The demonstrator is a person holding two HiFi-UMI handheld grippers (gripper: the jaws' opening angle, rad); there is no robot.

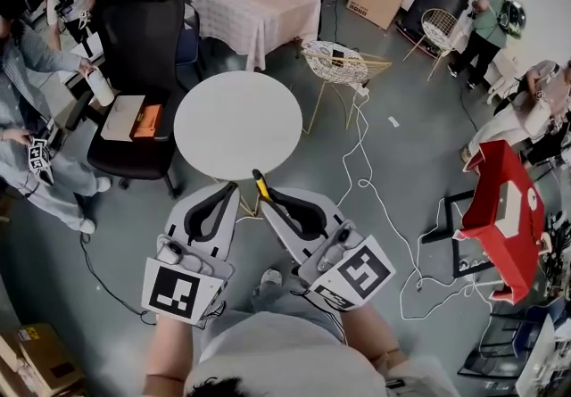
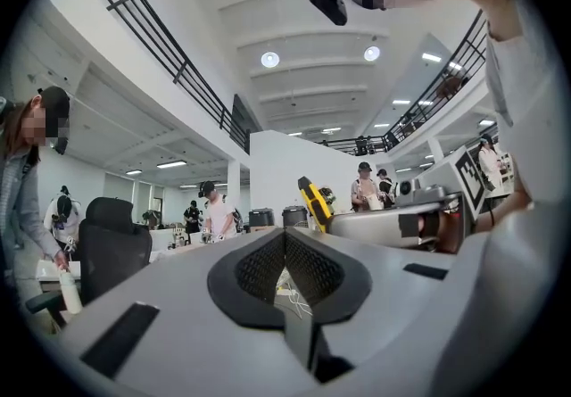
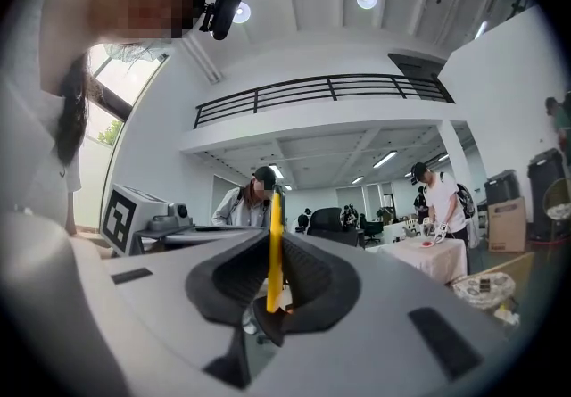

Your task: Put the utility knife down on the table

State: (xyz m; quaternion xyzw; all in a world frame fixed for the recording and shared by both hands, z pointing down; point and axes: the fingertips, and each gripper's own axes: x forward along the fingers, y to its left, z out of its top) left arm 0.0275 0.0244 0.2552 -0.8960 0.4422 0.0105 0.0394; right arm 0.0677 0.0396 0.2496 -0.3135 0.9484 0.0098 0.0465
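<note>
Head view: the right gripper (image 1: 269,196) had its jaws clamped on the utility knife (image 1: 260,183), whose yellow body with black trim poked out just short of the round white table (image 1: 237,128). The knife hung above the floor by the table's near edge, with the tabletop spreading wide ahead. A black chair (image 1: 143,47) crowded the table's left rim, a wire chair (image 1: 337,65) sat off its far right, and a white cable (image 1: 375,199) snaked over the floor to the right.

Left gripper view: the left gripper (image 2: 285,242) had its jaws pressed together on nothing. The knife (image 2: 314,202) stood tilted beyond it.

Right gripper view: the knife (image 3: 273,217) showed edge-on, a thin yellow strip pinched upright between the pads (image 3: 308,275).
</note>
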